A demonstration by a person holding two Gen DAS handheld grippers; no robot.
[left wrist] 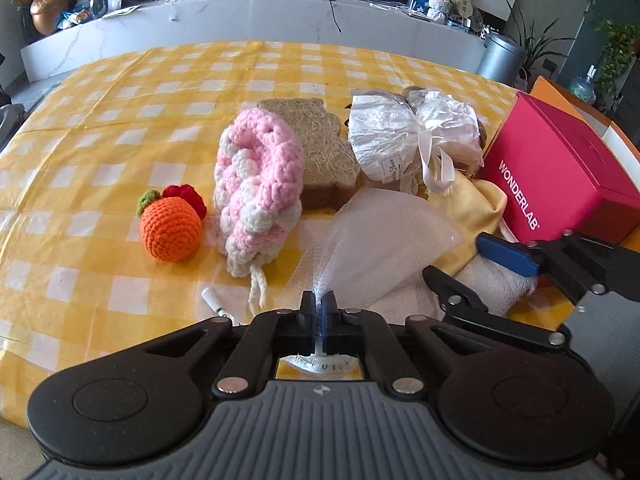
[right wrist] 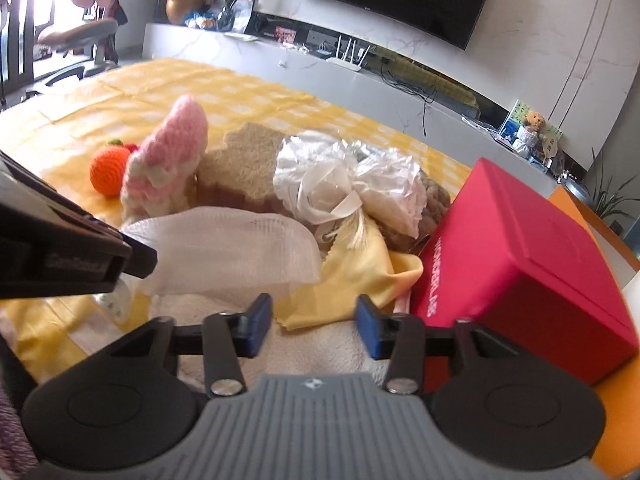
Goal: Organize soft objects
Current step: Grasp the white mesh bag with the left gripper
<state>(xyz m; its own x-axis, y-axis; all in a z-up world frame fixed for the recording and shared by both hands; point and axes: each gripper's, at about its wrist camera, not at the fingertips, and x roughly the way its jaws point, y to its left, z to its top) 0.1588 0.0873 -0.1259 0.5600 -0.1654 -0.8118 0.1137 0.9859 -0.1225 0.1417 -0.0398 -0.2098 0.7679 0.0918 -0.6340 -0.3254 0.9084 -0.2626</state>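
Note:
My left gripper [left wrist: 319, 300] is shut on the corner of a white mesh cloth [left wrist: 380, 236], which fans out ahead of it above the table; the cloth also shows in the right wrist view [right wrist: 232, 244]. My right gripper [right wrist: 314, 322] is open and empty, hovering over a white fluffy towel [right wrist: 320, 344] and a yellow cloth [right wrist: 360, 272]. It enters the left wrist view from the right [left wrist: 476, 264]. A pink-and-white crochet pouch [left wrist: 256, 188], an orange crochet fruit [left wrist: 170, 228], a loofah sponge [left wrist: 320, 148] and a plastic-wrapped bundle [left wrist: 416, 136] lie beyond.
A red WONDERLAB box [left wrist: 560, 176] stands at the right on an orange surface [right wrist: 616, 412]. The table has a yellow checked cloth [left wrist: 120, 120]. A small white tube [left wrist: 214, 300] lies near my left gripper. A white counter [left wrist: 280, 20] runs behind.

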